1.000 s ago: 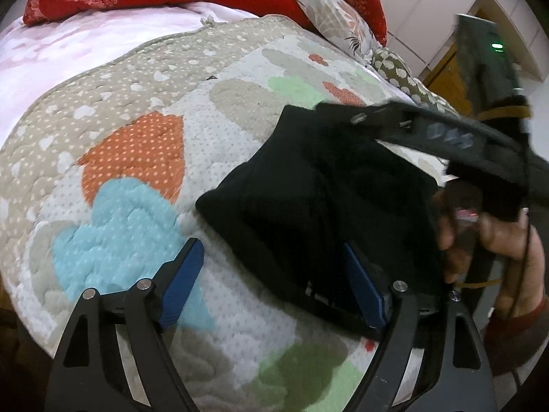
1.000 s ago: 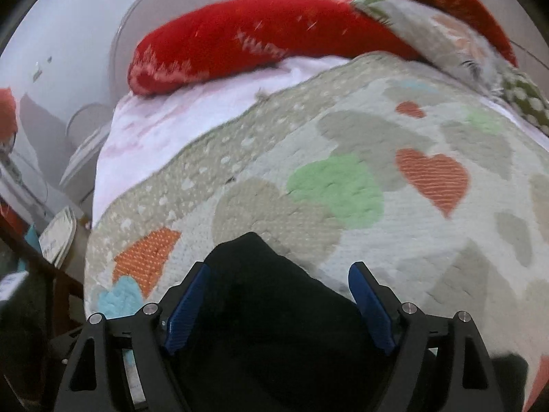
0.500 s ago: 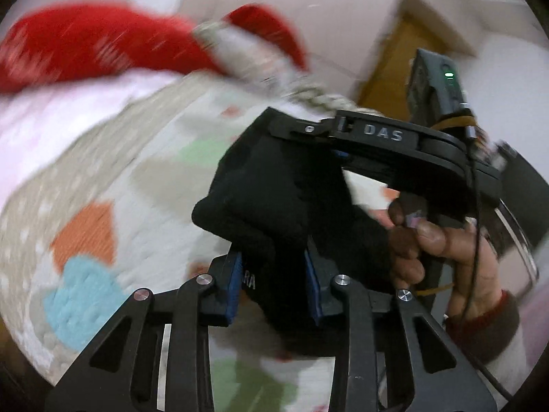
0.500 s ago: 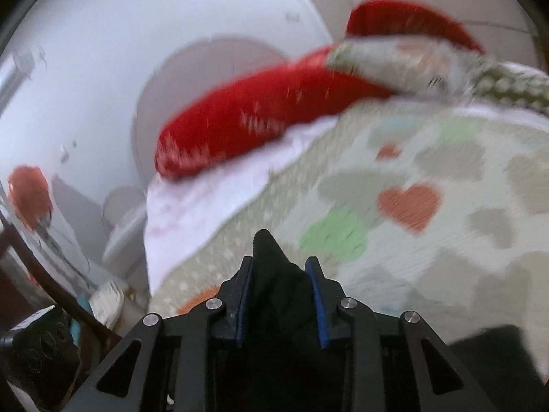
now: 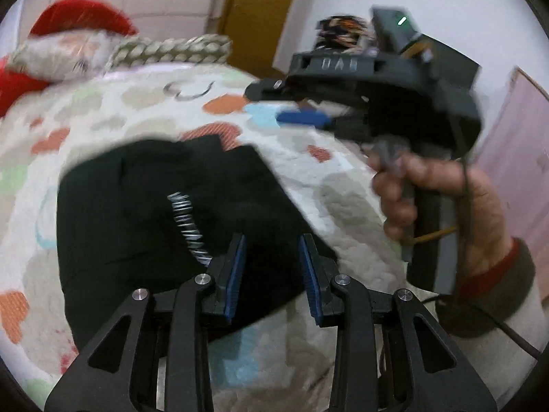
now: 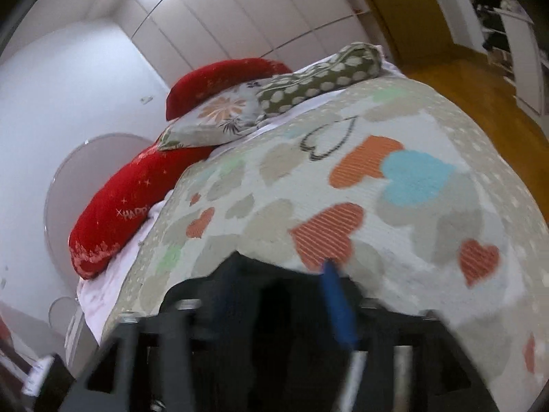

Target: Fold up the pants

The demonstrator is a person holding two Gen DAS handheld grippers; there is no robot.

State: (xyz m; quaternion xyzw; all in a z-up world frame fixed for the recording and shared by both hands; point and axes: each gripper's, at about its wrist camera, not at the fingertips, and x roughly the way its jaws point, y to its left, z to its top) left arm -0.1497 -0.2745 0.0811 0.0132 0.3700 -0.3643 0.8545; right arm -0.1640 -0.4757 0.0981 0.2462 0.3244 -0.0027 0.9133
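The folded black pants (image 5: 154, 213) with a white print lie on the heart-patterned quilt (image 5: 336, 185) in the left wrist view. My left gripper (image 5: 271, 267) hovers over their near right edge, its blue pads apart by a narrow gap and holding nothing. My right gripper (image 5: 302, 116) is lifted above the quilt at the upper right, held by a hand (image 5: 442, 199), with nothing in it. In the blurred right wrist view the right gripper (image 6: 281, 295) is open over the dark pants edge (image 6: 240, 274).
Red pillows (image 6: 120, 206), a floral pillow (image 6: 219, 116) and a green dotted pillow (image 6: 319, 79) lie at the head of the bed. White wardrobe doors (image 6: 223, 17) stand behind. A wooden floor (image 6: 473, 82) lies past the bed's right edge.
Both grippers were shut on the pants half a second ago. Now both have let go and opened, the pants lie flat on the quilt, and the right gripper has lifted away.
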